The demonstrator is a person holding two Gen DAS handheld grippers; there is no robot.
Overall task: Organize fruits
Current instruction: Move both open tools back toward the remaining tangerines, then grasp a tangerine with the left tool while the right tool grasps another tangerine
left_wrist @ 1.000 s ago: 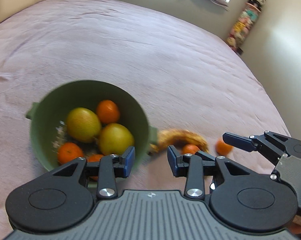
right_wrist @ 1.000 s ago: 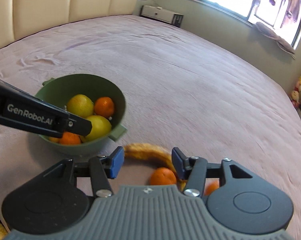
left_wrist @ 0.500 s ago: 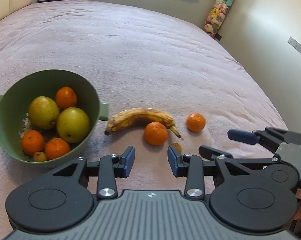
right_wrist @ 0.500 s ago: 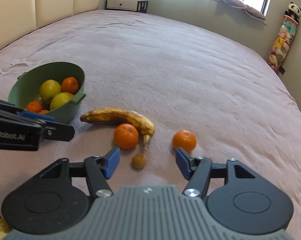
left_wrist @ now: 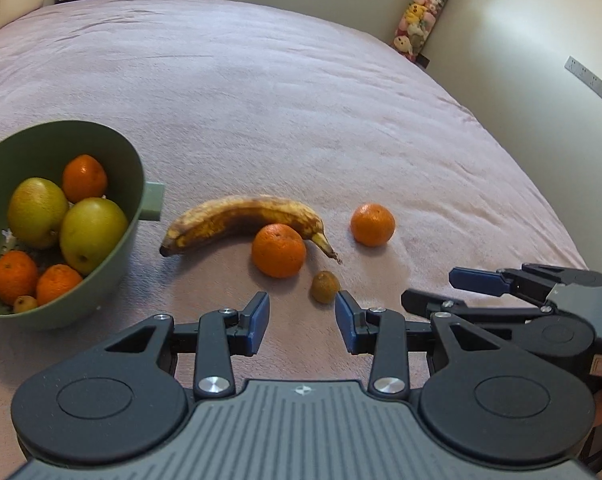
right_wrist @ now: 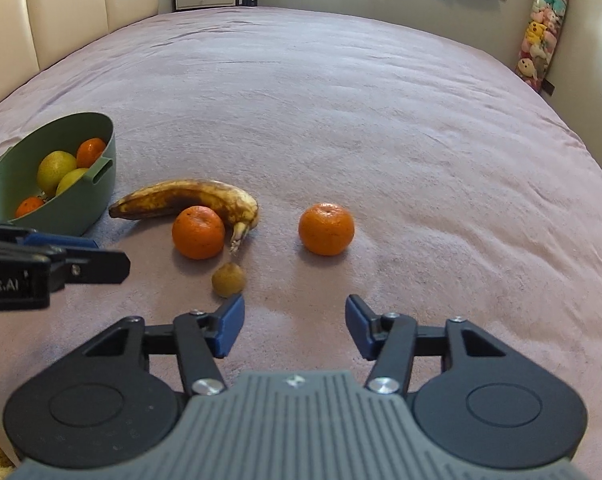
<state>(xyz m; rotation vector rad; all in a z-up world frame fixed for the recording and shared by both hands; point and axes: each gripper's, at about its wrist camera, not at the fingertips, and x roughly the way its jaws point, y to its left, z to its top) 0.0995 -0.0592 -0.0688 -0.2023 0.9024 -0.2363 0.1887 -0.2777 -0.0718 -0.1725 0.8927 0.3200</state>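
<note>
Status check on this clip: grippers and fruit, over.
Left gripper open, right gripper open, both empty. Banana, two oranges, one small brown fruit outside green bowl. Nothing blocking.

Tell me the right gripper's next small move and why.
Probably ease the right gripper forward and slightly left over the small brown fruit. Its jaws are open and empty, that fruit lies nearest its left finger, and it sits loose on the bedspread outside the green bowl.

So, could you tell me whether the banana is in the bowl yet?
Out. The banana lies on the bedspread beside the bowl.
</note>
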